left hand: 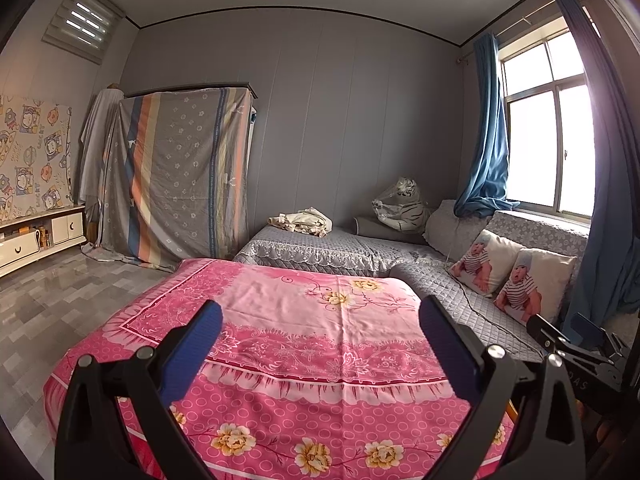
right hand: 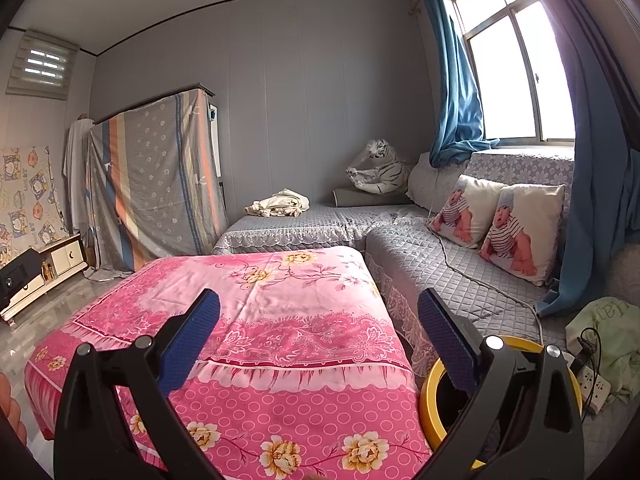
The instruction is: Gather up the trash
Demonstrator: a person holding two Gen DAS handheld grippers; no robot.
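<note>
No trash shows on the pink floral cloth-covered table (right hand: 280, 320), so how it will handle is unknowable; likely light. The yellow-rimmed round bin (right hand: 430, 396) stands just right of the table. Left claw (left hand: 322, 320) and right claw (right hand: 319, 312) both gape empty above the table; grey quilted sofa (right hand: 440, 264) beyond it.

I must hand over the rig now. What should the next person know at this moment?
Left gripper: open, empty, above the pink cloth.
Right gripper: open, empty, above the same cloth.
Yellow-rimmed bin: at the cloth's right edge, under the right gripper's finger; its contents are hidden.
Done: cannot tell; no trash is visible on the cloth.
Left: find trash, perhaps on the grey sofa or floor.
</note>
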